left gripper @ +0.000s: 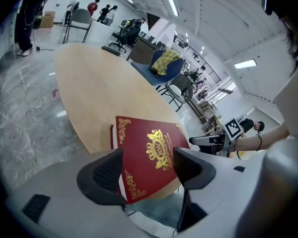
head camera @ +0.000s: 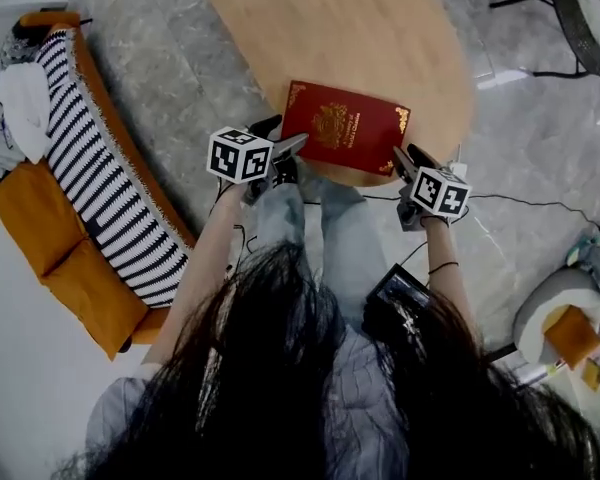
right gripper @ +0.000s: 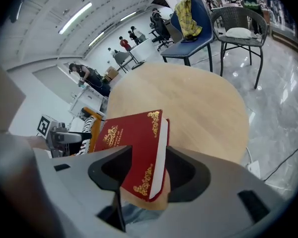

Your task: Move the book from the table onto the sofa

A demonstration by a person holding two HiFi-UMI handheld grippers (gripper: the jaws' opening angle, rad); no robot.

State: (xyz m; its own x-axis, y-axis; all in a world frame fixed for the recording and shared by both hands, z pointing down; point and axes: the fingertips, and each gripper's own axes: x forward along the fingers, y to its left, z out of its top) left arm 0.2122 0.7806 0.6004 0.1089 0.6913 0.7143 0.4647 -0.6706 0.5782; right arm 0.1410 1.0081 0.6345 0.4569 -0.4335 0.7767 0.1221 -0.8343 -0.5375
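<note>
You are holding the left gripper (head camera: 280,138) and right gripper (head camera: 410,158) spread wide, pinching nothing, at the lower corners of the red book (head camera: 345,128), which is lying on the table (head camera: 330,28), centre frame.

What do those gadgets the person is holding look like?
Each has a light grey body ending in two black jaws with dimpled pads. The left gripper and the right gripper each carry a white cube printed with black square markers. The person wears a pale striped shirt and a thin dark band on the right wrist.
</note>
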